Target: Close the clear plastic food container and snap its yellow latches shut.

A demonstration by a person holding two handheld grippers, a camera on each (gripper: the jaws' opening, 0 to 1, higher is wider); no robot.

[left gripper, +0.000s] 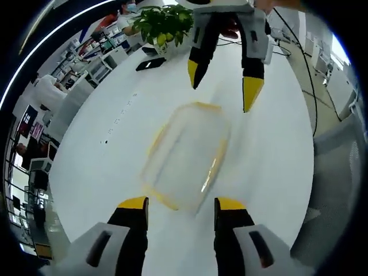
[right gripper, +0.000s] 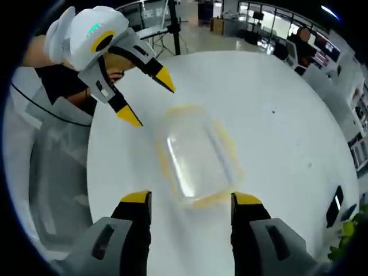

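In the left gripper view, the left gripper (left gripper: 181, 202) holds its two yellow-tipped jaws apart just short of one clear rectangular plastic container (left gripper: 187, 155) with yellow edging on the round white table (left gripper: 270, 149). Beyond it the right gripper (left gripper: 224, 86) hovers, jaws spread, with one leafy green plant (left gripper: 164, 26) behind.

Clear container (left gripper: 187, 155) w/ yellow latches (left gripper: 214, 172), white table (left gripper: 270, 149), black tongs (left gripper: 181, 207) w/ yellow tips, green plant (left gripper: 164, 24)

Bright overhead office light, glare on white table (left gripper: 270, 138); motion blur, fisheye-warped edges
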